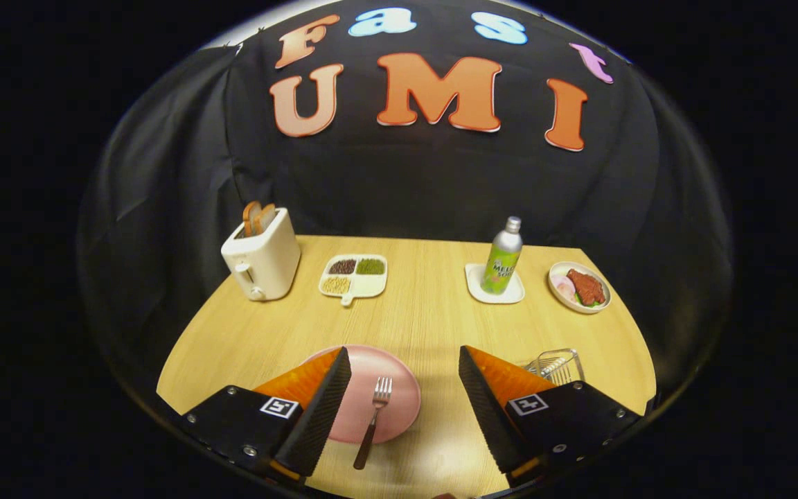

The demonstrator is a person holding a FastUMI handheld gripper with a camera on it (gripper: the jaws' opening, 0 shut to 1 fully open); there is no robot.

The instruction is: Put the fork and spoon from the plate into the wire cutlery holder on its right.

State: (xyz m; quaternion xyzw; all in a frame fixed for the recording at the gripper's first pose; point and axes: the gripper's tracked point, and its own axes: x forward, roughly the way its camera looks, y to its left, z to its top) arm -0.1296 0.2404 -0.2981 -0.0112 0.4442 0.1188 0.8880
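A pink plate (399, 388) lies on the wooden table, partly behind the left finger. A fork (373, 419) with a dark handle rests on the plate's right side, tines pointing away, handle hanging over the near rim. It lies between my two fingers, nearer the left one. My gripper (404, 357) is open, held above the table with nothing between its fingers. The wire cutlery holder (557, 365) stands to the right of the plate, partly hidden by the right finger; something metal lies in it, and I cannot tell what it is.
Along the back of the table stand a white toaster (262, 260) with bread, a divided dish (355, 274) of beans, a bottle (503, 256) on a white coaster, and a small plate of food (579, 286).
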